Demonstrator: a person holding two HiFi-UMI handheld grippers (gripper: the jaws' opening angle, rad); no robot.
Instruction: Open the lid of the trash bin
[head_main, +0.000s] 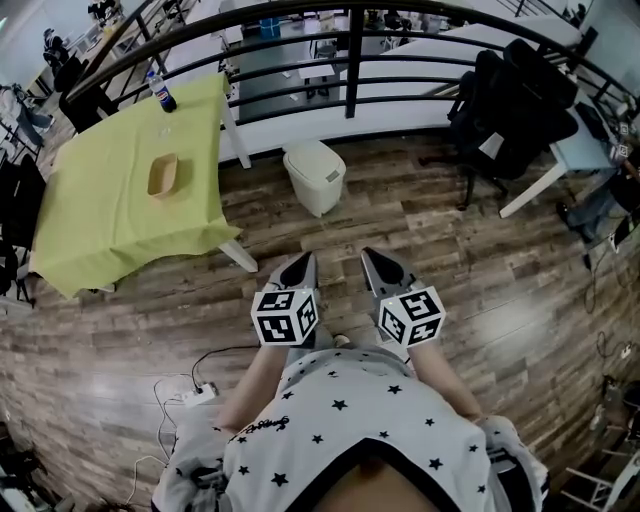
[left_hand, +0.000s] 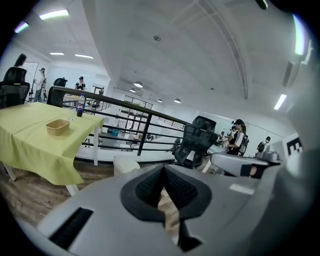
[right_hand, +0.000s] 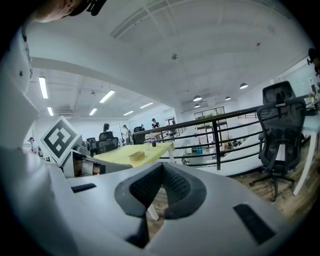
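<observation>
The white trash bin (head_main: 315, 176) stands on the wooden floor in front of the railing, with its lid down. Both grippers are held close to the person's body, well short of the bin and pointing towards it. My left gripper (head_main: 303, 263) has its jaws closed together with nothing between them. Beside it, my right gripper (head_main: 375, 259) is shut and empty too. In the left gripper view the bin's top (left_hand: 125, 164) shows just past the closed jaw tips (left_hand: 162, 168). The right gripper view has the shut jaws (right_hand: 162, 166) and no bin in sight.
A table under a yellow-green cloth (head_main: 120, 200) stands to the left of the bin, carrying a small wooden tray (head_main: 163, 175) and a bottle (head_main: 160, 92). A black railing (head_main: 352, 60) runs behind. Black office chairs (head_main: 510, 110) and a white desk (head_main: 560, 165) are at right. A power strip with cables (head_main: 200, 393) lies near left.
</observation>
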